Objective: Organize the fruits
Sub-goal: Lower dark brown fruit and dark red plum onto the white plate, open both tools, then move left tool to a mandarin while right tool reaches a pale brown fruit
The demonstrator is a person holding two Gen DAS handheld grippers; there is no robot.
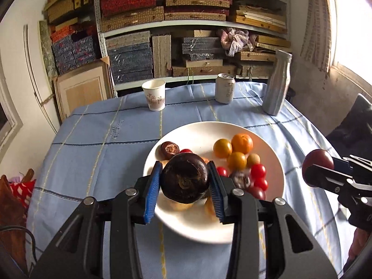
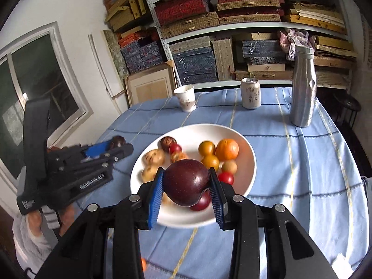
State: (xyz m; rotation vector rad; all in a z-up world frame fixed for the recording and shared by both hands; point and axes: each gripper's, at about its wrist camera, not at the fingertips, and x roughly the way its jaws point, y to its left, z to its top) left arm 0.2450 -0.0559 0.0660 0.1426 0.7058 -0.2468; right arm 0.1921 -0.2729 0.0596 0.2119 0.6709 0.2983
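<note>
A white plate (image 1: 200, 130) on the blue tablecloth holds an orange (image 1: 242, 143), yellow fruits, cherry tomatoes (image 1: 258, 171) and a water chestnut (image 1: 169, 149). My left gripper (image 1: 185, 178) is shut on a dark brown water chestnut (image 1: 185, 177) above the plate's near side. My right gripper (image 2: 186, 181) is shut on a dark red plum (image 2: 187, 179) above the same plate (image 2: 246, 144). In the left wrist view the right gripper and its plum (image 1: 317, 161) show at the right. In the right wrist view the left gripper (image 2: 116, 143) shows at the left of the plate.
A paper cup (image 1: 154, 94), a drink can (image 1: 225, 88) and a silver bottle (image 1: 277, 82) stand along the table's far edge. Shelves with stacked boxes (image 1: 193, 30) rise behind the table. A window is at the right, a wall at the left.
</note>
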